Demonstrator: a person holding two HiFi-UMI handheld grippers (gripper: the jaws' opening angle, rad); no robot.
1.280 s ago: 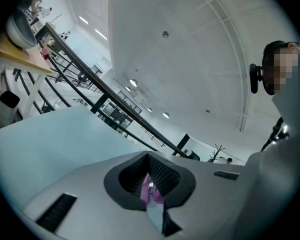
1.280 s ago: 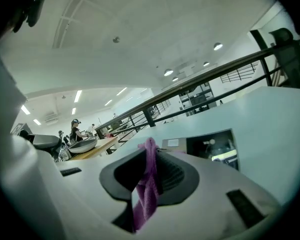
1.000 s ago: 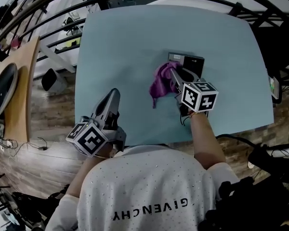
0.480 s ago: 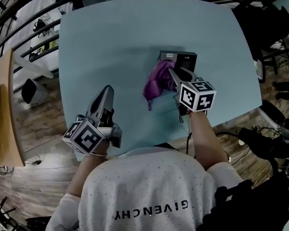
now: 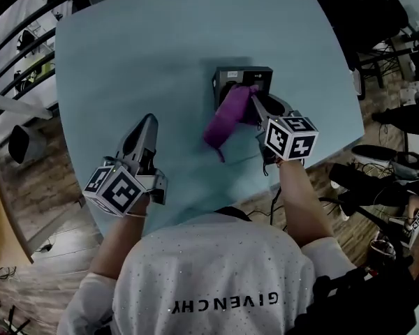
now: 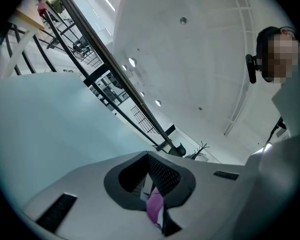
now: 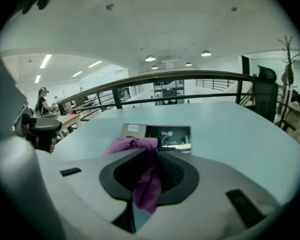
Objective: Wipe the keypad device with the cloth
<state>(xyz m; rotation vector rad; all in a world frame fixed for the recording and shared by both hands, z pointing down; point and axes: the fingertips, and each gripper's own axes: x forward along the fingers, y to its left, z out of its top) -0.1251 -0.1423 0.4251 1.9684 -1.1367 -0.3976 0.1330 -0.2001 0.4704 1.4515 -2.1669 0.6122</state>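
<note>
**Right gripper pinches the purple cloth at the keypad device**

The keypad device (image 5: pixel 255 77) lies flat near the middle of the table (image 5: pixel 140 54), a little toward the right edge. It is a dark, flat box. In the right gripper view (image 7: pixel 162 134) it has a shiny dark top and a small pale label on one corner.

The purple cloth (image 5: pixel 225 119) touches the near side of the device. One end is bunched up there. The rest hangs down in a long strip toward the near edge of the table.

The right gripper (image 5: pixel 255 103) has its two jaws pressed together on the cloth. In the right gripper view the cloth (image 7: pixel 149 186) sits pinched in the slit between the jaws (image 7: pixel 151 159), and a lump of it spills over the tips. The tips are just beside the device's near side.

The left gripper (image 5: pixel 148 122) is well apart from the device and the cloth, over the near left part of the table. Its jaws are pressed together (image 6: pixel 150 174). A small purple bit shows in the slit between them, and I cannot tell what it is.
</note>
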